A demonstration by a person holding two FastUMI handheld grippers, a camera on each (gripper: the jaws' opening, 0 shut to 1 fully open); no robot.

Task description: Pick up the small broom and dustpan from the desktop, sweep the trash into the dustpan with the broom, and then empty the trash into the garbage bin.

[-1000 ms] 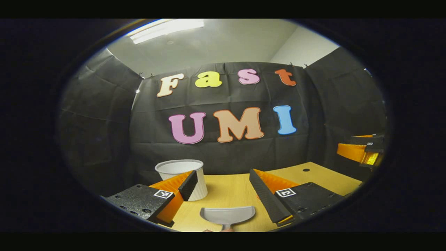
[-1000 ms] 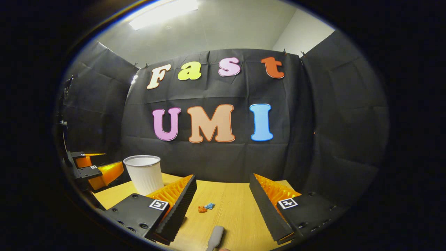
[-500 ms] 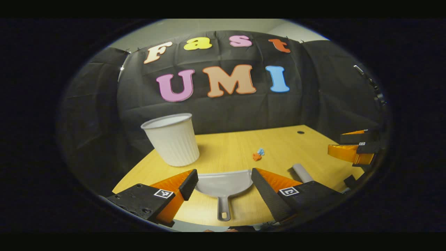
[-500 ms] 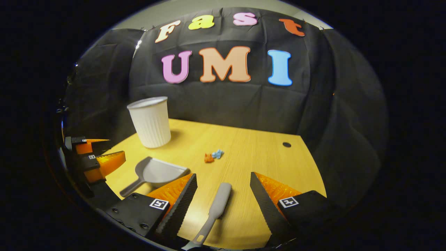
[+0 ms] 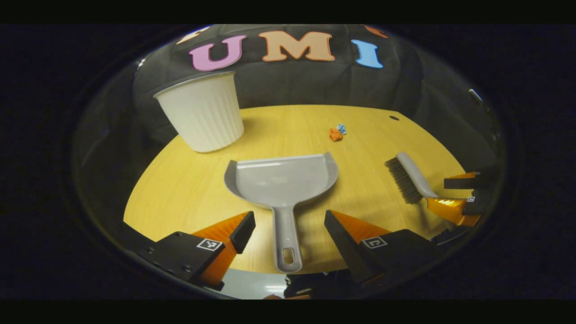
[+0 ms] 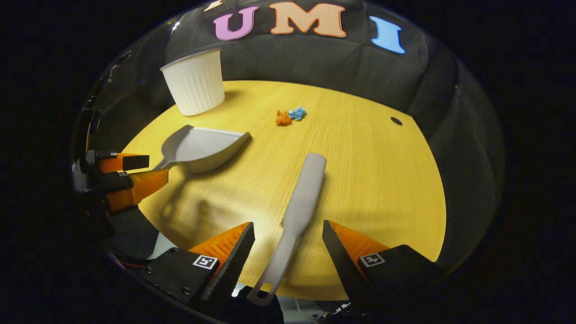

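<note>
We see a wooden desktop (image 5: 189, 189) inside a booth with black cloth walls. At its far left stands a white ribbed garbage bin (image 5: 201, 112), upright; from our angle its inside is hidden, so we cannot tell whether it holds anything. In front of it lies a grey dustpan (image 5: 281, 182), flat on the wood, its tray bare and its handle pointing toward the near edge.

In the left gripper view, the left gripper (image 5: 290, 225) hangs over the near edge of the desktop with its 2 fingers spread wide, 1 on each side of the dustpan's handle and clear of it. It grips nothing.

Farther back, right of the dustpan, lie 2 small crumpled scraps of trash (image 5: 337, 132), 1 orange and 1 blue, touching each other and well apart from the bin.

In the right gripper view, the right gripper (image 6: 288, 236) is likewise wide open and holds nothing; the handle of the small grey broom (image 6: 294, 216) runs between its fingers without touching them. The broom lies flat, its head pointing toward the trash.

The left gripper view shows the broom's dark bristles (image 5: 402, 180), facing the dustpan; the right gripper view shows its smooth back instead. The right gripper view also shows the dustpan from its side, with the left gripper beside its handle.
</note>
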